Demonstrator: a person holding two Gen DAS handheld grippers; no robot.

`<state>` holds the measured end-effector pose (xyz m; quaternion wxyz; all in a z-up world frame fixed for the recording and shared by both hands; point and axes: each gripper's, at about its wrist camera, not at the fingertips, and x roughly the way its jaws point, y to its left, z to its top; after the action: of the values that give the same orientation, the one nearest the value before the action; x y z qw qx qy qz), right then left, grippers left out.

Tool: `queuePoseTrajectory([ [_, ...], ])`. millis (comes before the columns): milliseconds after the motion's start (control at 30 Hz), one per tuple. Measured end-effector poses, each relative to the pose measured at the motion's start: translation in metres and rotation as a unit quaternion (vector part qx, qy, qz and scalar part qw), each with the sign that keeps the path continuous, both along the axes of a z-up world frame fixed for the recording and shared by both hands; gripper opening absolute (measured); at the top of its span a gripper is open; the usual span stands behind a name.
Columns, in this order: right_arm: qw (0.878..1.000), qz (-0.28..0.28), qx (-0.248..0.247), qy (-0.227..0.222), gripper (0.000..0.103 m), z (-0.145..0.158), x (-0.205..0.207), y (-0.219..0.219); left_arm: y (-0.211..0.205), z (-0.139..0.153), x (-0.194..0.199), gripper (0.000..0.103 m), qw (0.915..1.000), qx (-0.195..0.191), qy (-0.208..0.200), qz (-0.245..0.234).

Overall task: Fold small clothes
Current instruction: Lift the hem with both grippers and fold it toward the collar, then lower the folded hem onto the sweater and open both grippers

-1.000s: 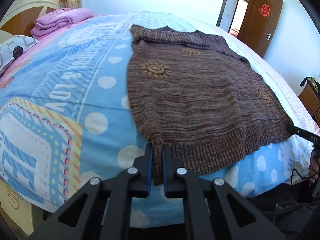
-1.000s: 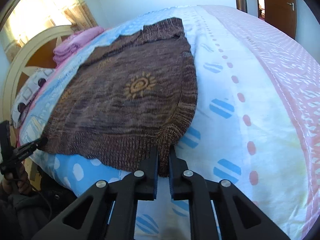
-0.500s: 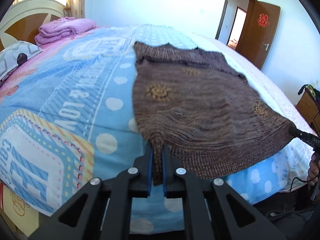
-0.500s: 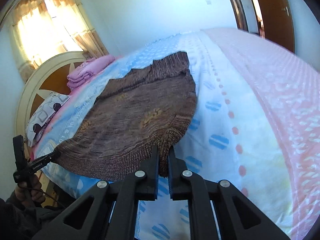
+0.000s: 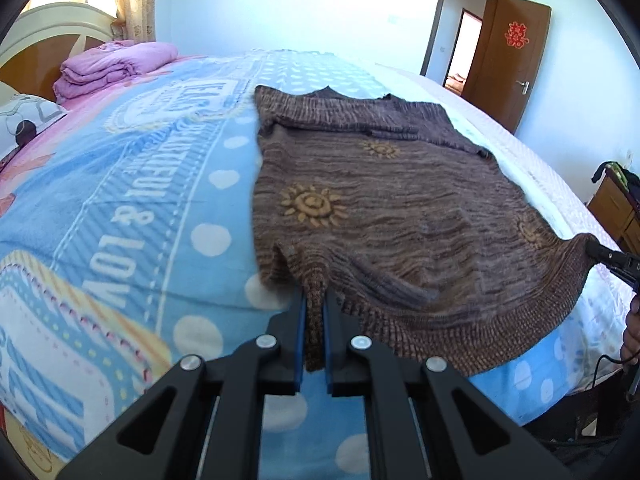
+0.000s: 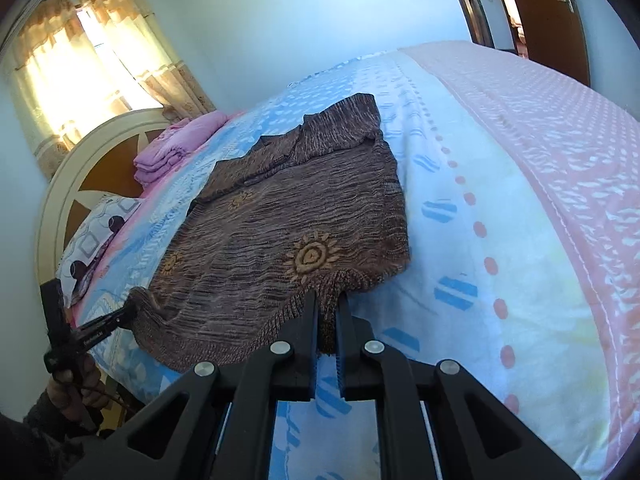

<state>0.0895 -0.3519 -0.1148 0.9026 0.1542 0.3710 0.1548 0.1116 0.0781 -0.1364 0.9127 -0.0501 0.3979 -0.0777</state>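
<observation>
Brown sweater spread near the bed's near edge, each hem corner pinched by a closed gripper: left gripper, right gripper. Folded pink blanket by the headboard; wooden door ajar.

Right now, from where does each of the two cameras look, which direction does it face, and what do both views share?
Left wrist: sits behind the left gripper, looking down its fingers across the bed toward the brown wooden door; a hand shows at right.
Right wrist: sits behind the right gripper, facing the cream headboard; a hand shows at left.
Shared: the brown knitted sweater with sun motifs, each gripper shut on a hem corner, and the folded pink blanket.
</observation>
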Motion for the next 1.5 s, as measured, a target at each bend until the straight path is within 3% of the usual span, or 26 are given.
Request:
queuePoseTrajectory([
  [400,0.995,-0.01,-0.012,-0.1,0.007,0.079,0.021,0.004,0.025,0.066,0.039,0.008,0.9954,-0.066,-0.067,0.018],
  [700,0.991,-0.008,-0.021,-0.134,0.007,0.113,0.065,0.013,0.028,0.094,0.076,0.007,0.9918,-0.07,-0.102,0.032],
  [1233,0.987,-0.022,-0.057,-0.147,0.007,0.144,0.186,0.029,0.038,0.12,0.185,0.007,0.9911,-0.053,-0.107,0.058],
  [1500,0.992,-0.039,-0.065,-0.102,0.007,0.113,0.257,0.031,0.034,0.086,0.252,0.007,0.9946,-0.022,-0.081,0.062],
])
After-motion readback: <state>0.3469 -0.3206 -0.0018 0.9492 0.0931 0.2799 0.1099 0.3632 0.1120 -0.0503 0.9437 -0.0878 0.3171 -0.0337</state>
